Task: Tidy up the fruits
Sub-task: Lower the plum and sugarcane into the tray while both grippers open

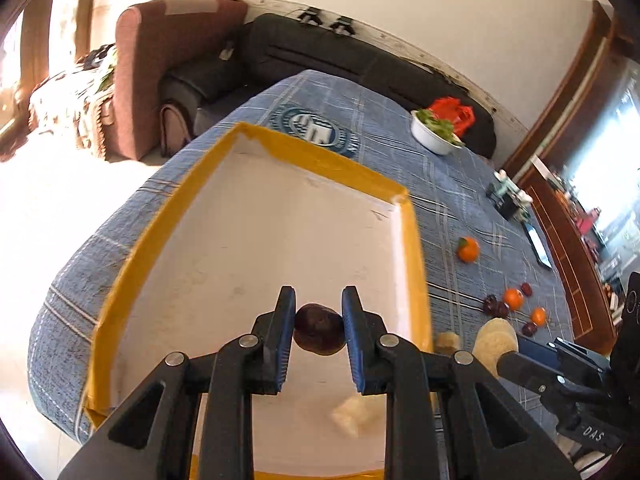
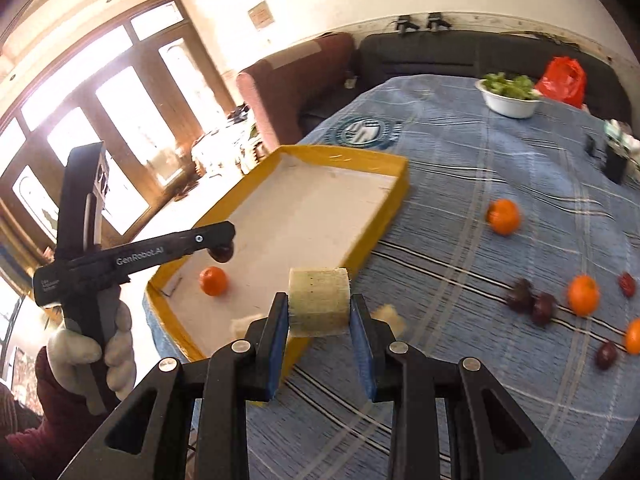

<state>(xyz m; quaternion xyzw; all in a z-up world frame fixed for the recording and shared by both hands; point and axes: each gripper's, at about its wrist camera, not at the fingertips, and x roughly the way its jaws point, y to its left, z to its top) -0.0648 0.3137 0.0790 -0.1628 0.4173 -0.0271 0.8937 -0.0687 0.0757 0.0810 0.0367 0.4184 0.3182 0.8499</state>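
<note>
Left gripper (image 1: 319,322) fingers pinching dark plum (image 1: 319,330) above yellow-rimmed tray (image 1: 412,240); right gripper (image 2: 319,312) fingers clamping pale cylindrical chunk (image 2: 319,300) — loose oranges (image 2: 503,217), plums (image 2: 520,300) on tabletop (image 2: 460,168).

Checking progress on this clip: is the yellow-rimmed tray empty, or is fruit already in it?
Not empty. An orange lies on the tray floor, with a pale chunk near its front wall. The left gripper holds a dark fruit above it.
</note>
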